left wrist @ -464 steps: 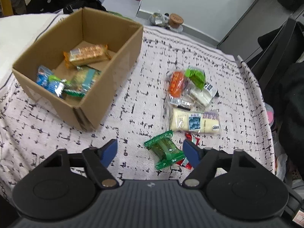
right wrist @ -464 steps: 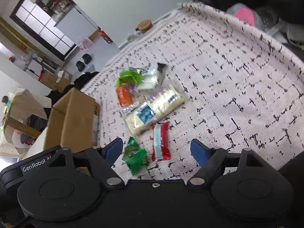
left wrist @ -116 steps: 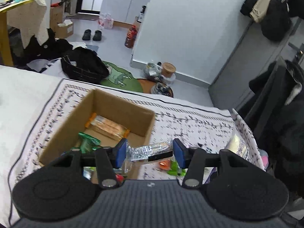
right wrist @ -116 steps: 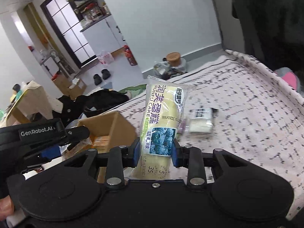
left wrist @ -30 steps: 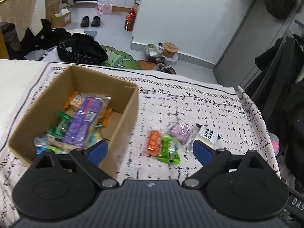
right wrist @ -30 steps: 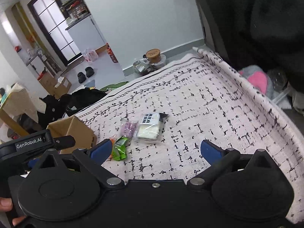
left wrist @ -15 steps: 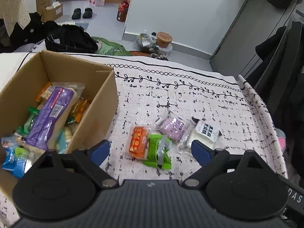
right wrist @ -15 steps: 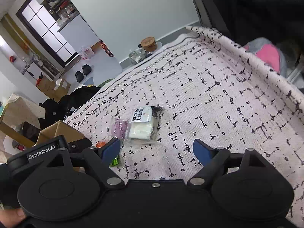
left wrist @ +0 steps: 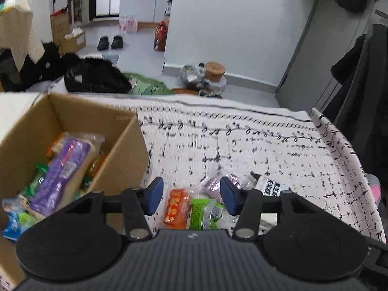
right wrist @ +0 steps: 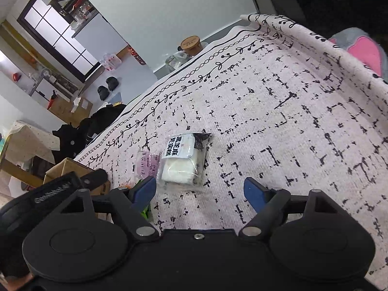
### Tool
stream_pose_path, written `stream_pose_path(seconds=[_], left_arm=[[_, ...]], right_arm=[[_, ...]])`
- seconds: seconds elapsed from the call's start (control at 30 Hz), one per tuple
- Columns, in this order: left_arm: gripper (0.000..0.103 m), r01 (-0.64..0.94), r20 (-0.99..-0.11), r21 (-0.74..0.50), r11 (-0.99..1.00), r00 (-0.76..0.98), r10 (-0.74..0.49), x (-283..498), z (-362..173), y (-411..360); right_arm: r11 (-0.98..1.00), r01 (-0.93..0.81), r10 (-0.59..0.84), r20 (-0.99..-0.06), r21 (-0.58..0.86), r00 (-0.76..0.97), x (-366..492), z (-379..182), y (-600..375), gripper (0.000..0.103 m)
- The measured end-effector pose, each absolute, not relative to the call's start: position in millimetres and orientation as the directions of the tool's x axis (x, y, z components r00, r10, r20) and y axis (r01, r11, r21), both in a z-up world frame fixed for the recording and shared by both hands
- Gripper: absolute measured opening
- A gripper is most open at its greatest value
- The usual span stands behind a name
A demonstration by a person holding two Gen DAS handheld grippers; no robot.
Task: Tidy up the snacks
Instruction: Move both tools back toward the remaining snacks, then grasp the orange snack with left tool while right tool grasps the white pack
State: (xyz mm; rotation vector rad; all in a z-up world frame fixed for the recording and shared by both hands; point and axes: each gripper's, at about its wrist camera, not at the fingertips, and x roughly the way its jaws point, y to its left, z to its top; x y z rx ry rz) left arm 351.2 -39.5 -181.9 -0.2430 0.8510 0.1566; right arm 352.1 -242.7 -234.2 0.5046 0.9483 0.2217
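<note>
The cardboard box [left wrist: 121,157] at the left holds several snacks, with a long purple pack [left wrist: 61,169] on top. On the patterned cloth lie an orange packet [left wrist: 174,205], a green packet [left wrist: 205,212], a purple packet [left wrist: 213,183] and a white packet with a black label [left wrist: 269,184]. My left gripper [left wrist: 191,198] is open, low over the cloth, with the orange and green packets between its fingers. My right gripper [right wrist: 200,192] is open just short of the white packet [right wrist: 184,160]; the purple packet [right wrist: 148,163] lies to its left.
The cloth-covered table [left wrist: 242,145] drops off at its right edge [left wrist: 351,169], where dark coats hang. Beyond the far edge the floor holds a black bag [left wrist: 97,80] and jars [left wrist: 213,70]. The left gripper's body [right wrist: 60,189] hides part of the box [right wrist: 70,166].
My left gripper has dropped towards the orange and green packets and its fingers have narrowed around them. My right gripper has come closer to the white packet, its opening unchanged.
</note>
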Motion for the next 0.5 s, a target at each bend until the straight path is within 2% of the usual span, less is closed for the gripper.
stream_pose_path(seconds=[0.3,0.5], left_arm=[[0.038,-0.282,-0.821,-0.152,0.947,0.57,0.038,363,-216,-28],[0.038,-0.288,-0.856,-0.17,0.943,0.517,0.004,367,-232,-27]], right_arm=[[0.854,0.033,0.415,-0.718,0.519,0.559,364,-241,-236,0.076],[0.859,0.028,0.414,-0.726,0.511,0.549,373,-247,-228,0.076]])
